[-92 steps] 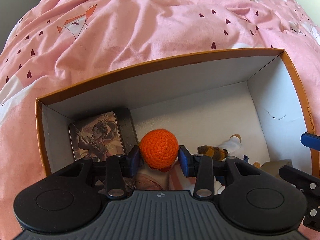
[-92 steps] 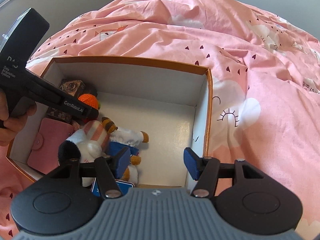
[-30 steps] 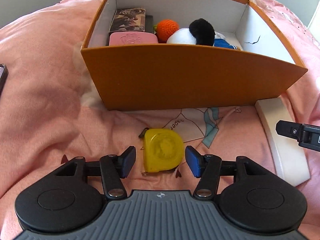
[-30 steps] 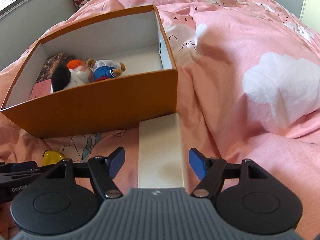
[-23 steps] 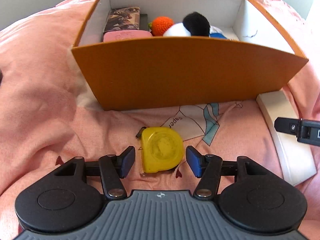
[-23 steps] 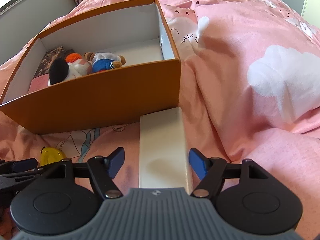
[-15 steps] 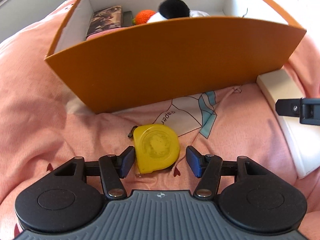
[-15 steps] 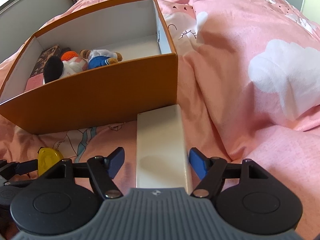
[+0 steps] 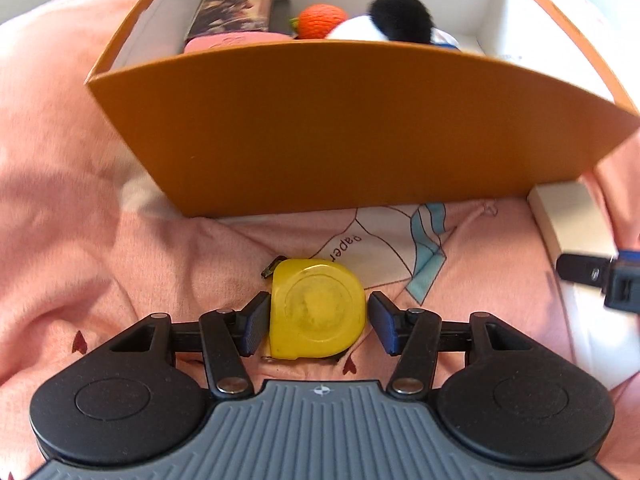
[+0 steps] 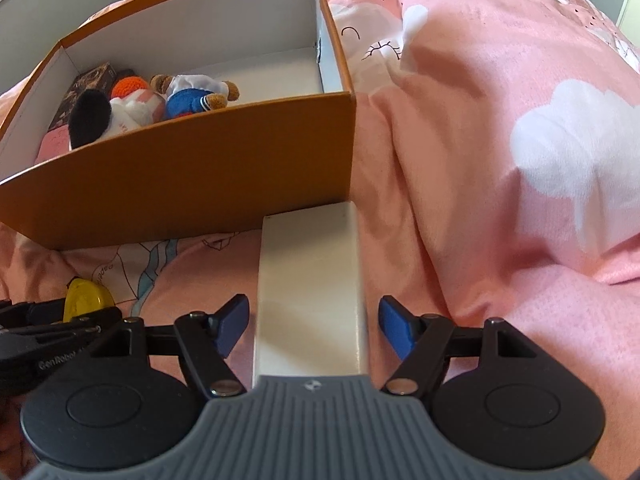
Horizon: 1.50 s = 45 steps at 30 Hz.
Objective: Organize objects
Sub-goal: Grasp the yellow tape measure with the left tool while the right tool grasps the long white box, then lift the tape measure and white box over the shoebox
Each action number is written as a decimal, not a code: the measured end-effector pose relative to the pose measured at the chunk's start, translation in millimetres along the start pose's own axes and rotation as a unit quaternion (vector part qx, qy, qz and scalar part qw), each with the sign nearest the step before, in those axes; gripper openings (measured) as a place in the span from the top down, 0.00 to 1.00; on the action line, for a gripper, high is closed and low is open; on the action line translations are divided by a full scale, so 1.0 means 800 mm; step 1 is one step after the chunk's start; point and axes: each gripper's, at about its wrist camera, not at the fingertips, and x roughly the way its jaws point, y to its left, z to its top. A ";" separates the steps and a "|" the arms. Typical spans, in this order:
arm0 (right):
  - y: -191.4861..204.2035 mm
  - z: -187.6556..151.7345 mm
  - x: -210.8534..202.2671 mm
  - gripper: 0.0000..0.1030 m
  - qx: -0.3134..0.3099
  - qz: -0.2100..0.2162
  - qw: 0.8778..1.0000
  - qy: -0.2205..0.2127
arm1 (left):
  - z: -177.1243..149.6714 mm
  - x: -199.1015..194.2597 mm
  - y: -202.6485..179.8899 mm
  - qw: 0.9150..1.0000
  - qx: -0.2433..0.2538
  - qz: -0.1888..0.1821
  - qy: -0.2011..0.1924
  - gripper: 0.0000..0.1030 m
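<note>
Closing the left gripper (image 9: 316,330) on the round yellow plastic tape measure (image 9: 317,309) lying on the pink printed bedspread (image 9: 80,208), just in front of the orange cardboard box (image 9: 340,128).

Its jaws are closing with the tape measure between them; the left pad looks to touch the case, the right one shows a sliver of gap, so no grasp yet. To grip well, I would centre the case, squeeze its flat sides squarely, and avoid pinching fabric. The right gripper (image 10: 314,330) hangs spread, unclenched, astride the long white rectangular box (image 10: 310,280), pads clear of it.
</note>
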 end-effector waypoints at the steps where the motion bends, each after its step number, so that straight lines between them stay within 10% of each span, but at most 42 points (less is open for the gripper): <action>1: 0.001 0.001 0.001 0.29 -0.008 -0.003 1.000 0.004 | 0.000 -0.001 0.005 1.000 -0.010 -0.007 0.001 0.38; 28: -0.016 -0.005 -0.064 0.38 0.014 0.033 0.999 -0.019 | -0.031 -0.100 0.036 0.994 0.006 -0.112 -0.012 0.44; 45: 0.001 0.087 -0.181 0.39 -0.041 0.110 0.981 -0.156 | 0.103 -0.161 -0.009 0.973 0.037 -0.186 -0.129 0.44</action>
